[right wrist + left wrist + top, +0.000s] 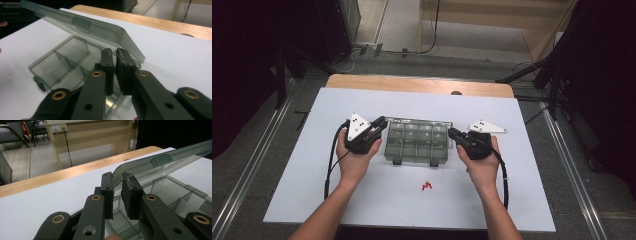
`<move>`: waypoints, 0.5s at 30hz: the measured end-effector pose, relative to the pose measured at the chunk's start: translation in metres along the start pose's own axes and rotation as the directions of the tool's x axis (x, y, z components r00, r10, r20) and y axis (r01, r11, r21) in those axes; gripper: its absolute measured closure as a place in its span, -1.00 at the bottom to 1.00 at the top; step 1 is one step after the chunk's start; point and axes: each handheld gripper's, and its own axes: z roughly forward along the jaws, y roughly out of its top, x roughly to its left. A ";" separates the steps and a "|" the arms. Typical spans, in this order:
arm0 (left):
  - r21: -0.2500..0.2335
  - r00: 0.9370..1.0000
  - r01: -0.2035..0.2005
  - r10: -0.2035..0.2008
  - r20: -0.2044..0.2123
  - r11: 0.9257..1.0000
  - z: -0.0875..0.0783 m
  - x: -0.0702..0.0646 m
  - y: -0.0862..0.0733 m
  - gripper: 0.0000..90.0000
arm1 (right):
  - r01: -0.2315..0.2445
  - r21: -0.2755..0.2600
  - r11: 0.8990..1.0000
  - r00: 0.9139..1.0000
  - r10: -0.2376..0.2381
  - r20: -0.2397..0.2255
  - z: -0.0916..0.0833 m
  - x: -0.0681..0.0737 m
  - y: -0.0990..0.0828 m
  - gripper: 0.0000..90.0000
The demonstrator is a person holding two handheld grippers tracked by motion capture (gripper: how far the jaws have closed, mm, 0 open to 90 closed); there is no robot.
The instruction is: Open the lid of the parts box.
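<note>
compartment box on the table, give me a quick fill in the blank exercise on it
1. The lid of the clear compartment box is partly ____.
2. The small loose pieces on the white table in front of the box are ____ in colour.
3. The left gripper and the right gripper are at ____ ends of the box.
4. The box's compartments look ____.

Missing words: open; red; opposite; empty

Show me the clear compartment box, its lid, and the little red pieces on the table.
compartment box [417, 145], high view, on its divider grid.
lid [82, 27], right gripper view, on the raised panel's middle.
red pieces [427, 187], high view, on the cluster's centre.
</note>
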 end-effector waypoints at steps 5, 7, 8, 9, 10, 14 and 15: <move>-0.005 1.000 0.011 -0.011 0.002 1.000 0.001 0.000 0.000 0.76 | -0.011 0.006 1.000 0.999 0.011 0.052 0.008 -0.004 -0.003 0.60; -0.001 1.000 0.011 -0.011 0.004 1.000 0.001 0.000 0.000 0.76 | -0.007 -0.006 1.000 0.998 0.007 0.063 0.011 -0.006 -0.003 0.59; -0.001 1.000 0.012 -0.012 0.004 1.000 0.001 0.000 0.000 0.76 | -0.007 -0.013 1.000 0.998 0.008 0.063 0.013 -0.007 -0.003 0.61; -0.002 1.000 0.011 -0.011 0.003 1.000 0.001 0.000 0.000 0.76 | -0.007 -0.014 1.000 0.998 0.007 0.062 0.014 -0.007 -0.004 0.61; 0.002 1.000 0.009 -0.009 0.000 1.000 0.001 0.000 0.000 0.76 | 0.006 -0.020 1.000 0.998 -0.005 0.061 0.016 -0.008 -0.004 0.62; -0.001 1.000 0.013 -0.013 0.009 1.000 0.001 0.001 0.000 0.76 | 0.017 -0.035 0.999 0.998 -0.015 0.065 0.018 -0.010 -0.005 0.61; -0.001 1.000 0.013 -0.013 0.009 1.000 0.002 0.001 0.000 0.76 | 0.018 -0.044 0.999 0.998 -0.016 0.063 0.018 -0.010 -0.005 0.61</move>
